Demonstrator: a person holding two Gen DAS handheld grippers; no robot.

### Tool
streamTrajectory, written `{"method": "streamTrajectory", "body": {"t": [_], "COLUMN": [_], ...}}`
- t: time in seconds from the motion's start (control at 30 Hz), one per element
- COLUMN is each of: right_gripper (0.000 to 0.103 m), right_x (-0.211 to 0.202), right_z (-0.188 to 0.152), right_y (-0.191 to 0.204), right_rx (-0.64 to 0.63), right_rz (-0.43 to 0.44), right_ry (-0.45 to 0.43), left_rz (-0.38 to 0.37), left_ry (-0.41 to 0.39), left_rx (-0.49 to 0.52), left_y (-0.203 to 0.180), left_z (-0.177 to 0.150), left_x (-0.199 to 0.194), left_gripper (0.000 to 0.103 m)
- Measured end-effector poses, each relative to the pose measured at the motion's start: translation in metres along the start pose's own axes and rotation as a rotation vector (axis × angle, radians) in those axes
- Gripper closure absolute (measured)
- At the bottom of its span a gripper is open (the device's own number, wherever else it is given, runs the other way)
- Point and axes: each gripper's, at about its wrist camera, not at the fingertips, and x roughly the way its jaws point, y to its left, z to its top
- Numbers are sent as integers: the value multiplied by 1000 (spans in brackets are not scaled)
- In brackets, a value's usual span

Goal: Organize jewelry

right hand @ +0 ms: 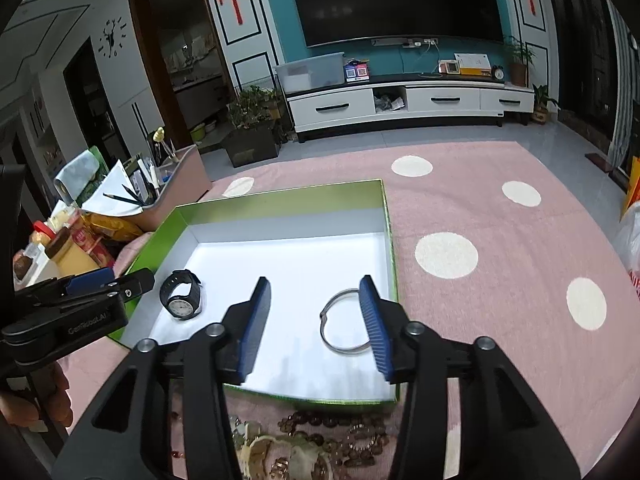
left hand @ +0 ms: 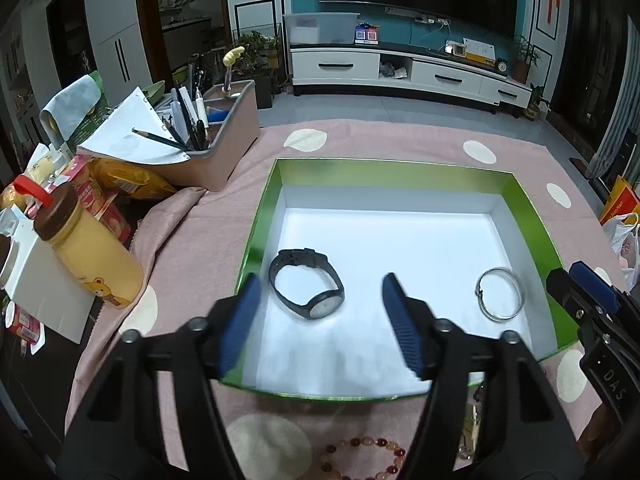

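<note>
A green box (left hand: pixel 256 220) with a white floor lies on the pink cloth; it also shows in the right wrist view (right hand: pixel 168 224). A black watch (left hand: pixel 308 284) (right hand: pixel 182 295) lies at its left, a silver bangle (left hand: pixel 502 294) (right hand: pixel 344 322) at its right. My left gripper (left hand: pixel 318 324) is open and empty over the box's near edge, just in front of the watch. My right gripper (right hand: pixel 316 322) is open and empty above the near edge, with the bangle between and beyond its pads. A pile of beaded bracelets (right hand: pixel 332 434) lies in front of the box; one beaded bracelet (left hand: pixel 360 456) shows in the left wrist view.
A pink organizer (left hand: pixel 216 136) with pens and paper stands to the left of the box. A yellow bottle (left hand: pixel 84 248), snack packs and a white carton crowd the left edge. The pink cloth with cream dots (right hand: pixel 446 256) stretches to the right.
</note>
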Motion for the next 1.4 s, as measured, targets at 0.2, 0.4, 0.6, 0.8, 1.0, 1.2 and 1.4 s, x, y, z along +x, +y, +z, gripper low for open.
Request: {"method": "streamTrajectory", "body": {"t": [0.2, 0.4, 0.6, 0.8, 1.0, 1.2, 1.4], "right_gripper": [41, 30, 27, 20, 20, 15, 12], "right_x": [-20, -45, -71, -90, -107, -120, -125], "right_z": [-7, -17, -26, -35, -45, -55, -68], "right_y": [-8, -9, -3, 8, 15, 19, 20], "right_rx": [41, 46, 14, -17, -26, -30, -31], "right_rz": [7, -12, -23, -19, -10, -17, -22], "right_ry": [-15, -26, -51, -54, -48, -44, -16], "left_rz": [-9, -24, -43, -59, -69, -74, -83], "left_ry": [-10, -7, 6, 25, 37, 51, 62], "left_rx": [-20, -28, -17, 2, 4, -1, 4], "left_y": [7, 8, 5, 5, 11, 16, 15], "left_z": [-11, -23, -40, -61, -80, -98, -112], "left_x": [-20, -37, -52, -67, -83, -95, -102], "left_gripper": [22, 9, 4, 4, 4, 4, 2]}}
